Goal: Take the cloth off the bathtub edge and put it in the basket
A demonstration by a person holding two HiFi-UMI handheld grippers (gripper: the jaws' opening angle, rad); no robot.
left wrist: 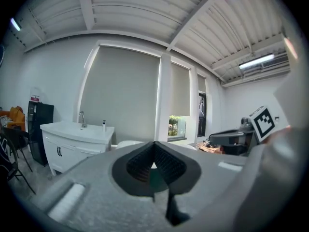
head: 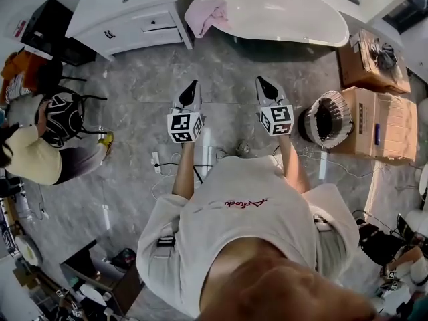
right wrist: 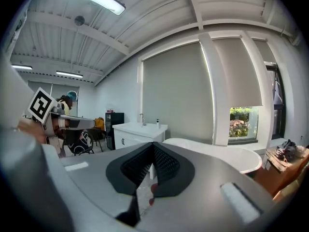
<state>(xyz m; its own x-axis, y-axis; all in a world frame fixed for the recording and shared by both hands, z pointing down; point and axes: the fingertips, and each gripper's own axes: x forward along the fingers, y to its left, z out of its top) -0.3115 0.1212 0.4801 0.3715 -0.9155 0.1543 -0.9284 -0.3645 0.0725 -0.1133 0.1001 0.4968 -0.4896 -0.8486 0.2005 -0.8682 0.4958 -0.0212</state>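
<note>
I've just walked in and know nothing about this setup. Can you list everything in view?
cloth: one, pink, draped over the bathtub's left end
bathtub: one, white, top of the head view
vanity cabinet: one, white, left of the bathtub
basket: one, pale with a dark inside, on the floor at right
cardboard boxes: two, brown, right of the basket
seated person: one, pale yellow top, far left
left gripper: one, grey, shut, empty
right gripper: one, grey, shut, empty
</note>
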